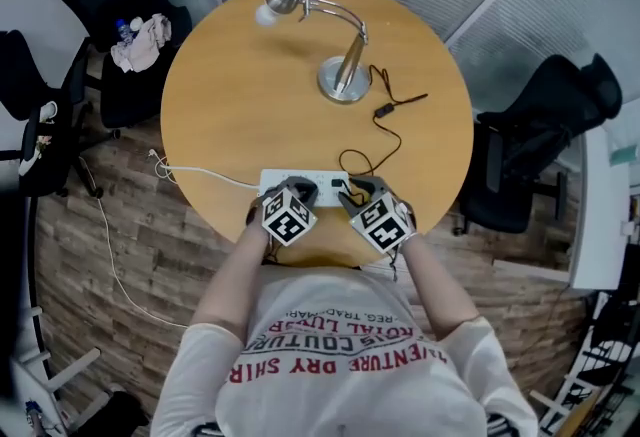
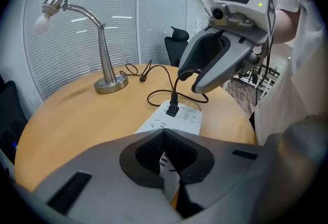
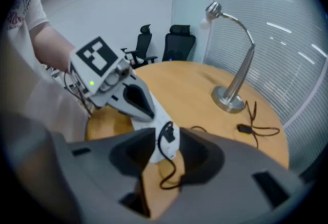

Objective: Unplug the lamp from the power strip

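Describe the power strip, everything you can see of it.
The power strip is a white, plastic-looking bar lying flat at the near edge of the round wooden table. Its white cable leaves one end and drops over the edge. A black plug sits in one socket; other sockets look empty. The right hand-held gripper's open jaws flank the plug; the left hand-held gripper is over the other end.

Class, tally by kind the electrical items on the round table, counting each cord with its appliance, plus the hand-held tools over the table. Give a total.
Lamp: 1
Power strip: 1
Tools: 2, the left tool and the right tool
Total: 4
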Available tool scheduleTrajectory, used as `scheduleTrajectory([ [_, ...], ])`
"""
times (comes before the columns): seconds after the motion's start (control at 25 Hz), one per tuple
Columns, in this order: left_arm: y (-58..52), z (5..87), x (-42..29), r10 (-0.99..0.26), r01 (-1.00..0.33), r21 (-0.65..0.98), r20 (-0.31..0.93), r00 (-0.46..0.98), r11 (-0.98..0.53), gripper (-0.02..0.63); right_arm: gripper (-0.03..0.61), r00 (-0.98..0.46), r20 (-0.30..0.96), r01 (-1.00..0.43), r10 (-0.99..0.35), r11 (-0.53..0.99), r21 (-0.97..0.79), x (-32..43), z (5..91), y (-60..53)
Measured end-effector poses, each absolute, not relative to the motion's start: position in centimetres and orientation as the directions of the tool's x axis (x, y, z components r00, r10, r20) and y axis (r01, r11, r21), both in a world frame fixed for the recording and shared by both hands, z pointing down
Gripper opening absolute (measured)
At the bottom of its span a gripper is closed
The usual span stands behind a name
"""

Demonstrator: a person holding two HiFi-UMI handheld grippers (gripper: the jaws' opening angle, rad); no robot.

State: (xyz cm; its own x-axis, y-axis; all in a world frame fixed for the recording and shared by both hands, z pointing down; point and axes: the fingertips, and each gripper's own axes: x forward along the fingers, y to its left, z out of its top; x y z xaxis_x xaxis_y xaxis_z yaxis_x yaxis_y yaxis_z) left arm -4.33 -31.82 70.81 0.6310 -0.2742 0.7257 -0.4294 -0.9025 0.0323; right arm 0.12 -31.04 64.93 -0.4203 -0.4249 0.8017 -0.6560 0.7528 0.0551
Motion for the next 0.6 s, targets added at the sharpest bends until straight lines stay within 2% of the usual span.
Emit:
scheduleTrajectory([
  [0.32, -31.8, 70.7, -4.4, -0.234, -0.417, 0.076, 0.73, 0.642, -0.906, 0.026, 0.153, -0.362, 0.887, -0.525, -0.286, 0.849, 0.059, -0.7, 69.3, -32.5],
  [0.6, -31.8, 70.8, -4.2, -0.216, -0.408, 0.089, 0.736, 0.641, -0.909, 0.026, 0.101, -0.283, 0.944, -0.334, -0.169, 0.94, 0.068, -0.8, 70.8, -32.3],
])
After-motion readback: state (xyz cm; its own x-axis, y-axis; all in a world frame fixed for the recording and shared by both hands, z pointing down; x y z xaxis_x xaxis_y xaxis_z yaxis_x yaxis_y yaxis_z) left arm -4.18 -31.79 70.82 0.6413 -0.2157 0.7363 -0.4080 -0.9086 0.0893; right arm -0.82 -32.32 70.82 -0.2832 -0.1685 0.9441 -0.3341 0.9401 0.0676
